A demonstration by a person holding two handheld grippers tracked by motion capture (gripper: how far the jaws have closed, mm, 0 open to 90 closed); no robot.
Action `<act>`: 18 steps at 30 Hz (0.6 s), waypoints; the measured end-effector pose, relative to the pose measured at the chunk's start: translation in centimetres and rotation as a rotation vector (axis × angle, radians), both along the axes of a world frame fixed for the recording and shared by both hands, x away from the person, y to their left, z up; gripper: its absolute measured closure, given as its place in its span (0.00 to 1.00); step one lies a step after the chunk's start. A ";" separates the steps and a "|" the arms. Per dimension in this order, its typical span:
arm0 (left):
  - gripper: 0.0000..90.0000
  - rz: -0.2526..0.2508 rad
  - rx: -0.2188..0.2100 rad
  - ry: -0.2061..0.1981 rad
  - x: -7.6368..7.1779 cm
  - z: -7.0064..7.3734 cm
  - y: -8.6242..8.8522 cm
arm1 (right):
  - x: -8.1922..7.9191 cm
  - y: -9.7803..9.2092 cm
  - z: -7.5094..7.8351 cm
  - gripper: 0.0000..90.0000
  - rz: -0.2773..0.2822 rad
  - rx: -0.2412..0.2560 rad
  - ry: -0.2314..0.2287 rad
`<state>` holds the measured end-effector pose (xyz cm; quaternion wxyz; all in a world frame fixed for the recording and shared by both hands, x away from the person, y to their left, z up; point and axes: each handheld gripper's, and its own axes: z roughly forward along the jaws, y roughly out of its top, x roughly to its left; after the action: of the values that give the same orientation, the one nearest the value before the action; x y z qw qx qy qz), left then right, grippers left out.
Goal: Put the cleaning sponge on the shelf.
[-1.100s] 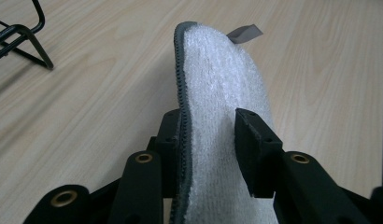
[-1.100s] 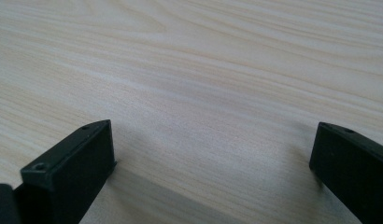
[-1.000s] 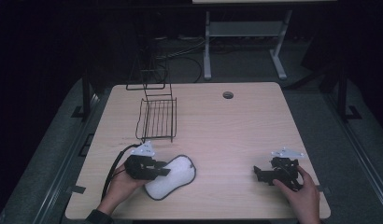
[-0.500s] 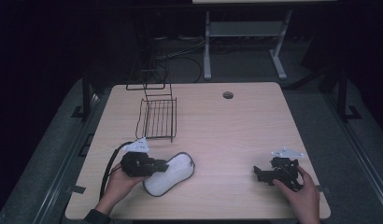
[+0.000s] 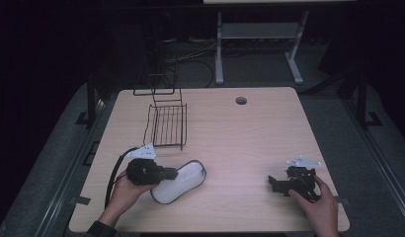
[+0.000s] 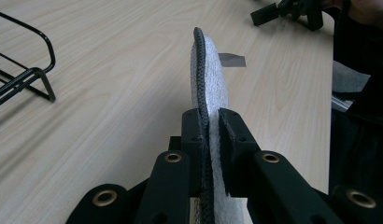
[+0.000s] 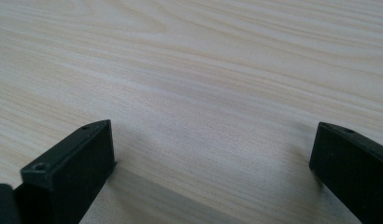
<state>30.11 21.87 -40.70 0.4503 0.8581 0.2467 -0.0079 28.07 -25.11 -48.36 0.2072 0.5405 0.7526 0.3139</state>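
Left tongs [image 6: 209,135] pinching dark-trimmed rim of white insole [image 5: 178,181], near end. Insole on bench [image 5: 250,138], just below wire rack [image 5: 167,126], long axis running away from left tongs. Right tongs [image 7: 213,158] spread, idle, well apart from rack.

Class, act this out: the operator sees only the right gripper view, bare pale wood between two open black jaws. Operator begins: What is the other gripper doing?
Observer: The left gripper is shut on a white oval fabric pad with a dark braided rim.
Operator: Where does it grip?
Observer: At one end, the jaws pinching rim and white face together.
Operator: Anything else nearby?
Observer: A black wire rack stands farther back on the pale wooden table, apart from the pad.
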 end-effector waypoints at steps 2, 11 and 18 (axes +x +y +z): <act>0.91 -0.005 -0.006 -0.001 0.0 0.2 0.0 | 0.0 0.0 0.0 0.00 0.000 0.000 0.000; 0.91 -0.009 -0.024 -0.014 0.1 1.0 0.1 | 0.0 0.0 0.0 0.00 0.000 0.000 0.000; 0.91 -0.009 -0.029 -0.032 0.5 1.8 0.0 | 0.0 0.0 0.0 0.00 0.000 0.000 0.000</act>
<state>30.65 21.87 -38.93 0.4666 0.8526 0.2353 0.0004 28.07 -25.11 -48.36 0.2070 0.5405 0.7526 0.3140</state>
